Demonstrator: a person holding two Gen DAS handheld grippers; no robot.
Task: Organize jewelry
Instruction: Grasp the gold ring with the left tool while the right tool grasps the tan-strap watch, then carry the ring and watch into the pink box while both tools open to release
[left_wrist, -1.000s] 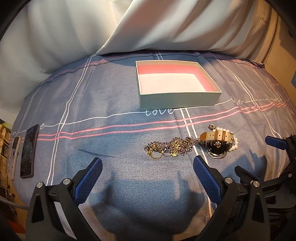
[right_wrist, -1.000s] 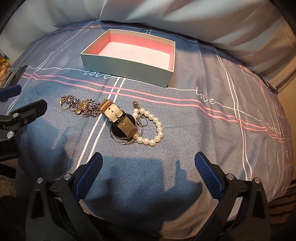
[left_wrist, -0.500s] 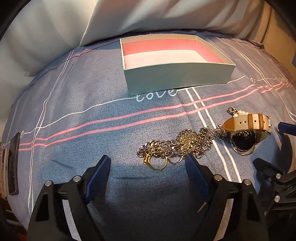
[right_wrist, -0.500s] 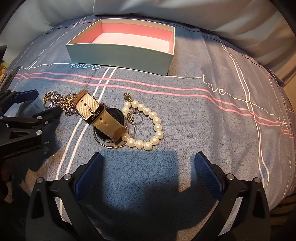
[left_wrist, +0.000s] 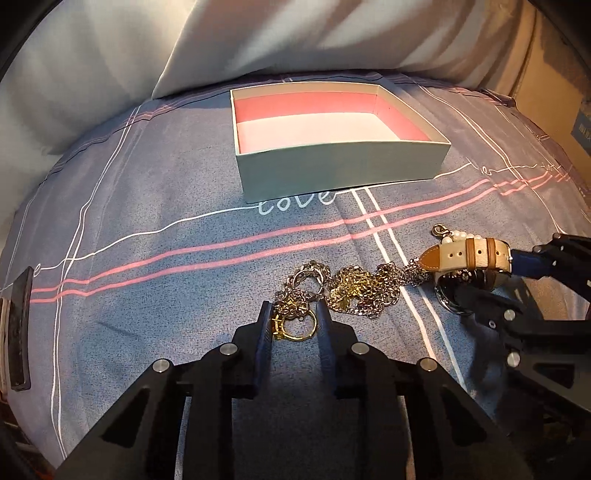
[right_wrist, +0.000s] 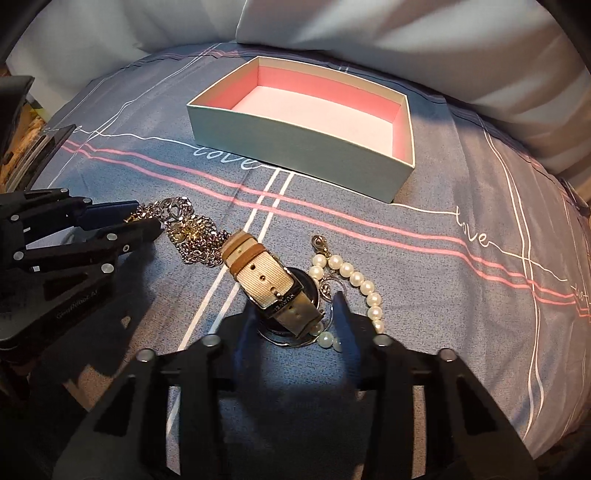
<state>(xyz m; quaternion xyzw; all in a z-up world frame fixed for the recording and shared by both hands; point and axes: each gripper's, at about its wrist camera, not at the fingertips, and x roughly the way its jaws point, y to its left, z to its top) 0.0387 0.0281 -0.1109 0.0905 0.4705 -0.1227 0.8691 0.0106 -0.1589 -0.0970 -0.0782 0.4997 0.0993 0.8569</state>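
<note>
Gold ring (left_wrist: 295, 326) at the near end of the tangled chains (left_wrist: 354, 291) sits between the left gripper (left_wrist: 293, 314) jaws, which have just been closing and now pinch it on the bed (left_wrist: 147, 266). The right gripper (right_wrist: 293, 314) jaws, also just closing, flank the watch (right_wrist: 273, 291) beside the pearl bracelet (right_wrist: 354, 280); contact is unclear. Beyond them, toward the pillows, stands the open box (left_wrist: 340, 171).

Home bedroom, patterned bedsheet (left_wrist: 155, 206), white pillows (left_wrist: 92, 66)
</note>
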